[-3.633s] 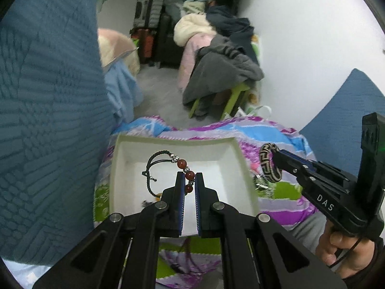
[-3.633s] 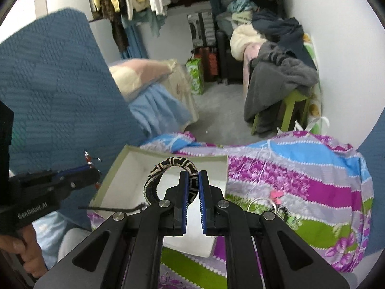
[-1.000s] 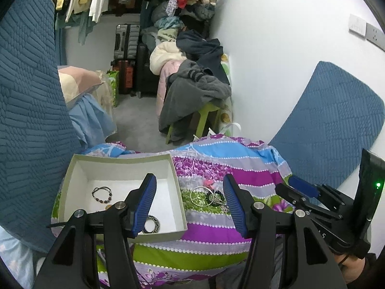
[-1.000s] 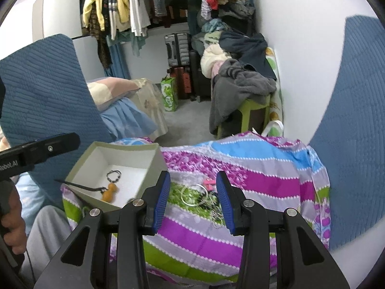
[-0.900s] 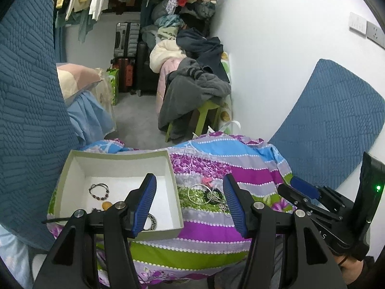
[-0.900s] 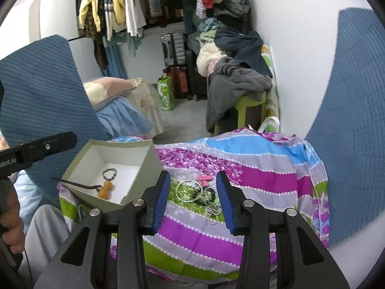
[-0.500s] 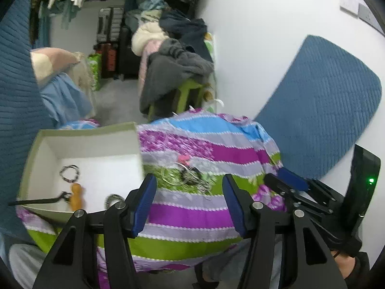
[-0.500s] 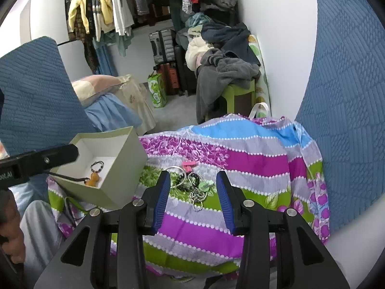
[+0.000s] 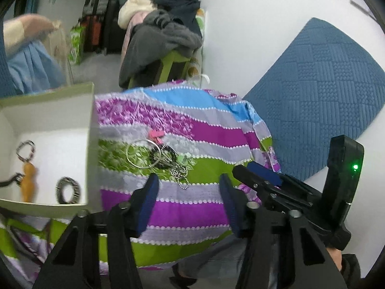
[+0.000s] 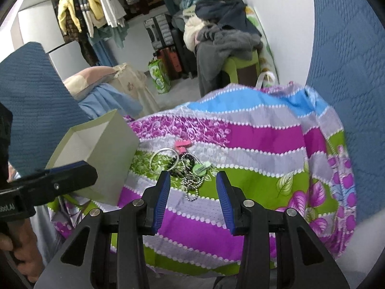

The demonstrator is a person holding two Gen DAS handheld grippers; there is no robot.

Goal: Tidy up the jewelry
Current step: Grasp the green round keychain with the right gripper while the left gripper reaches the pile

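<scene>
L fingers: left gripper (image 9: 189, 191) is wide apart, nothing in it. It hangs above the striped cloth (image 9: 204, 132), just this side of the jewelry pile.
R fingers: right gripper (image 10: 193, 190) is wide apart too, w/ nothing held. The end of the ball chain (image 10: 192, 185) shows btwn its blue pads (image 10: 162, 192), but they're not touching it.
Pile: silver bangle (image 9: 142, 153), dark beaded bracelet (image 9: 166, 153), ball chain and a pink clip (image 9: 156, 136) lie tangled together on the cloth, just beside the box.
Box: white box (image 9: 90, 130) sits at the left end of the cloth, open on top.
In box: beaded bracelet (image 9: 25, 150), an orange charm (image 9: 28, 179) on a dark cord, and a woven black-white band (image 9: 68, 190).
Done: 3 things are in the box, so I think the job is partly done.
Left: the whole pile is yet to go in. Maybe 4 or 5 pieces; too tangled to count.
Next (guess): R gripper looks lined up w/ the ball chain. Chain may drag other bits along, since they lie over each other.
Only L view: inside of the box and what's in it.
Only R view: a round green tag (image 10: 201, 168) in the pile; the box shows only its outer wall here.
</scene>
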